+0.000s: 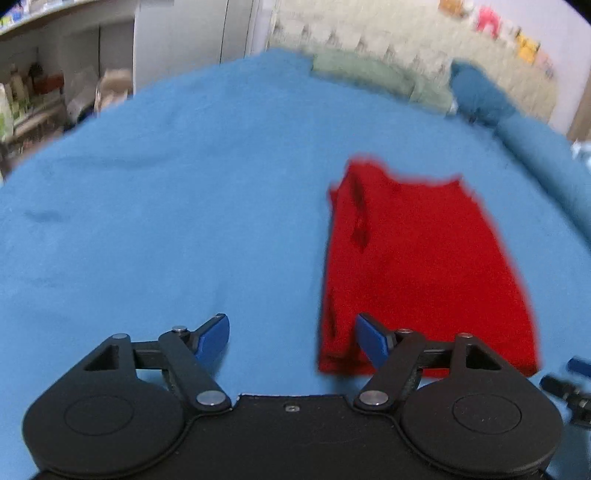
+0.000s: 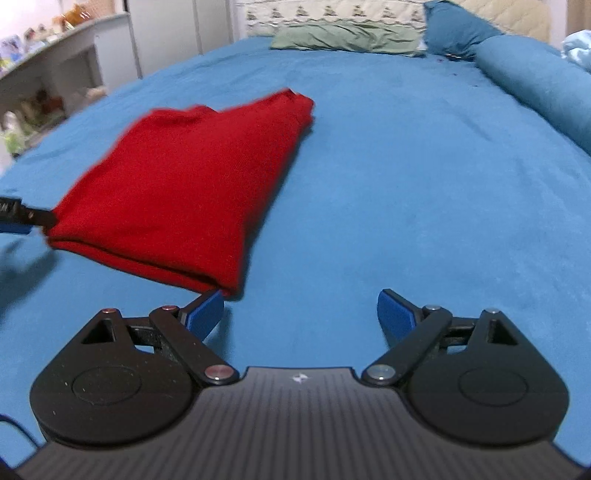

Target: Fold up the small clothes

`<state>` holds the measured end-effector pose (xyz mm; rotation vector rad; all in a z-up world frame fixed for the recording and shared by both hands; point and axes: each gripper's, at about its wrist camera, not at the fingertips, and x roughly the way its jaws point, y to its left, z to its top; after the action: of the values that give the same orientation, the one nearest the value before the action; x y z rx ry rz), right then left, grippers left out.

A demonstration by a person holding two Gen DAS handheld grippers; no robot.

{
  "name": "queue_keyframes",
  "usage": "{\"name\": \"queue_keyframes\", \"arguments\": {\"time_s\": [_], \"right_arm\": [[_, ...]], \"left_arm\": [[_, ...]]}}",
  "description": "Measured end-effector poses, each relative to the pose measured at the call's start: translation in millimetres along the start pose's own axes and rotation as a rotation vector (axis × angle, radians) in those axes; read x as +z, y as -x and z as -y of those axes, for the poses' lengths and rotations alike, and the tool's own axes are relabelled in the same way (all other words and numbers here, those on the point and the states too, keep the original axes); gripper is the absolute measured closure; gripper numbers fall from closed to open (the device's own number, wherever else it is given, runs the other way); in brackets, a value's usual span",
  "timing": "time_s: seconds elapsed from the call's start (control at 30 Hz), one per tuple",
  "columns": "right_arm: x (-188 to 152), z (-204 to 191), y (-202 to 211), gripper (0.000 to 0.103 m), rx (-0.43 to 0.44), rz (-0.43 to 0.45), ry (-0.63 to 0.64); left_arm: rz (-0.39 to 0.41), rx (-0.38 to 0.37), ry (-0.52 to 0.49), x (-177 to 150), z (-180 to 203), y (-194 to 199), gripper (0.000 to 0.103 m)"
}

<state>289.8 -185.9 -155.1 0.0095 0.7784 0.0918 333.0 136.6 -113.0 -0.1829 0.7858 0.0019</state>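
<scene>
A red garment lies folded into a rough rectangle on the blue bedspread. My left gripper is open and empty; its right fingertip overlaps the garment's near left corner. In the right wrist view the garment lies left of centre. My right gripper is open and empty, its left fingertip at the garment's near right corner. The left gripper's tip shows at the garment's left corner, and the right gripper's tip at the left view's right edge.
A green pillow, a dark blue pillow and a blue bolster lie at the head and right side of the bed. Shelves and a white cabinet stand beyond the bed's left edge.
</scene>
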Motion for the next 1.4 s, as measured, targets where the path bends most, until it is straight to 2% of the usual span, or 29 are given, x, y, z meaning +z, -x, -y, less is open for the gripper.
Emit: {"name": "queue_keyframes", "arguments": {"time_s": [0.07, 0.17, 0.23, 0.33, 0.43, 0.47, 0.53, 0.63, 0.73, 0.77, 0.8, 0.83, 0.87, 0.9, 0.93, 1.0, 1.07, 1.2, 1.4], "right_arm": [[14.4, 9.0, 14.2, 0.0, 0.029, 0.021, 0.01], [45.7, 19.8, 26.8, 0.0, 0.057, 0.045, 0.003], [75.1, 29.0, 24.9, 0.0, 0.098, 0.034, -0.04], [111.5, 39.7, 4.8, 0.0, 0.17, -0.02, -0.134], [132.8, 46.6, -28.1, 0.0, 0.22, -0.073, -0.232], [135.5, 47.9, -43.9, 0.0, 0.238, -0.103, -0.272], [135.6, 49.3, -67.0, 0.0, 0.269, -0.151, -0.339], [128.0, 40.9, -98.4, 0.0, 0.304, -0.189, -0.388], [118.7, 26.4, -119.5, 0.005, 0.299, -0.221, -0.376], [116.2, 21.4, -123.1, 0.009, 0.295, -0.22, -0.372], [114.6, 17.2, -123.6, 0.025, 0.292, -0.205, -0.359], [114.8, 13.1, -123.4, 0.036, 0.305, -0.193, -0.344], [115.7, 9.7, -122.7, 0.042, 0.311, -0.191, -0.335], [117.6, 6.1, -119.7, 0.052, 0.291, -0.18, -0.317], [119.9, 3.6, -117.2, 0.055, 0.284, -0.173, -0.3], [126.0, 0.4, -107.9, 0.06, 0.273, -0.152, -0.285], [132.5, -1.9, -96.0, 0.061, 0.275, -0.125, -0.279], [142.3, -3.1, -58.1, 0.062, 0.306, -0.089, -0.256], [128.2, 23.5, 31.6, 0.062, 0.331, -0.06, -0.236]], "left_arm": [[0.06, -0.01, -0.032, 20.9, 3.0, 16.2, 0.006], [0.094, -0.05, -0.09, 61.5, 12.4, 17.4, 0.001], [0.063, -0.095, -0.091, 87.0, 16.2, 1.8, 0.001], [-0.046, -0.18, -0.046, 114.6, 16.9, -42.6, 0.001], [-0.147, -0.232, 0.001, 115.4, 14.3, -82.2, 0.007], [-0.181, -0.23, 0.005, 113.1, 14.0, -95.6, 0.012], [-0.22, -0.214, -0.001, 107.7, 16.6, -112.8, 0.013], [-0.267, -0.216, -0.023, 94.2, 18.3, -131.6, 0.014], [-0.256, -0.238, -0.021, 87.1, 17.1, -135.9, 0.015], [-0.255, -0.239, -0.023, 86.9, 18.8, -136.3, 0.024], [-0.257, -0.249, -0.024, 86.6, 20.2, -136.5, 0.033], [-0.267, -0.281, -0.012, 86.7, 21.6, -136.7, 0.055], [-0.256, -0.271, 0.0, 87.4, 24.0, -132.8, 0.062], [-0.242, -0.256, -0.007, 88.0, 28.3, -128.3, 0.067], [-0.226, -0.245, -0.02, 88.8, 33.7, -124.3, 0.074], [-0.194, -0.214, -0.061, 91.1, 44.8, -111.9, 0.077], [-0.164, -0.212, -0.076, 95.2, 54.5, -98.4, 0.08], [-0.122, -0.262, -0.1, 96.3, 71.3, -56.1, 0.08], [-0.086, -0.328, -0.137, 61.9, 109.3, 21.8, 0.08]]}}
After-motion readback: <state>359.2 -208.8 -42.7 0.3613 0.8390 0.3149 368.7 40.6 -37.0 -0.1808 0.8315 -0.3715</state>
